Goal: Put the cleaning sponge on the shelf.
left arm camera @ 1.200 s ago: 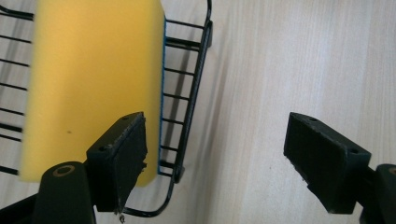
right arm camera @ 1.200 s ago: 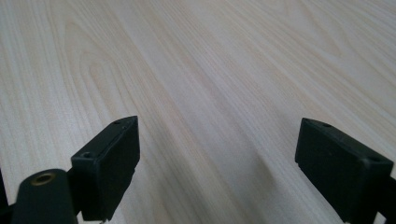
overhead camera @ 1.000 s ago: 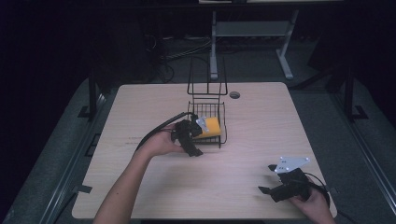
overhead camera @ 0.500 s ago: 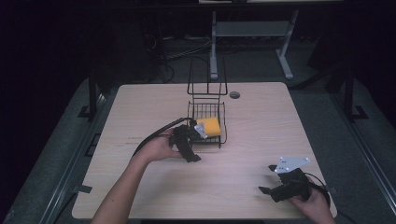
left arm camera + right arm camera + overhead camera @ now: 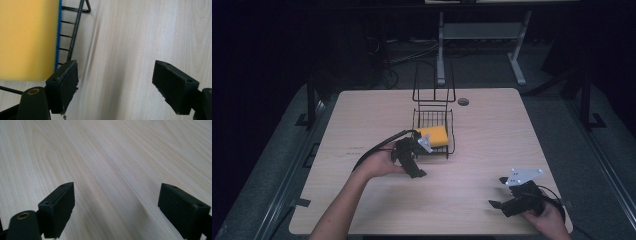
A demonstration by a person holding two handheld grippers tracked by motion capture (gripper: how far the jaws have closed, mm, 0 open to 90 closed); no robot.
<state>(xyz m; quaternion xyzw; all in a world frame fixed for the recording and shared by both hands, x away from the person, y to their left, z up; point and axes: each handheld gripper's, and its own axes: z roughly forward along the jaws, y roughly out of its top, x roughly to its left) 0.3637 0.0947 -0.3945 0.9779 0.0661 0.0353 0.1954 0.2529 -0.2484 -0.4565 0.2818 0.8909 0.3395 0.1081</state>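
Note:
A yellow sponge (image 5: 435, 135) with a blue edge lies in a black wire basket (image 5: 451, 131) at the middle of the wooden table (image 5: 512, 135). My left gripper (image 5: 416, 159) sits just in front and left of the basket, open and holding nothing. In the left gripper view the yellow sponge (image 5: 27, 37) fills the upper left behind the basket wires (image 5: 75, 32), beyond my left gripper (image 5: 115, 85) and its wide-apart jaws. Near the table's front right, my right gripper (image 5: 497, 192) is open. In its own view my right gripper (image 5: 116, 205) hangs over bare wood.
The basket has a tall wire frame (image 5: 434, 82) rising at its back. A round cable hole (image 5: 463, 101) sits at the table's far edge. A cable (image 5: 377, 150) trails from the left gripper. Desk legs and wires stand on the dark floor behind.
My left gripper has drawn back a little from the basket, toward the near left. The sponge stays in the basket. The right gripper has not moved.

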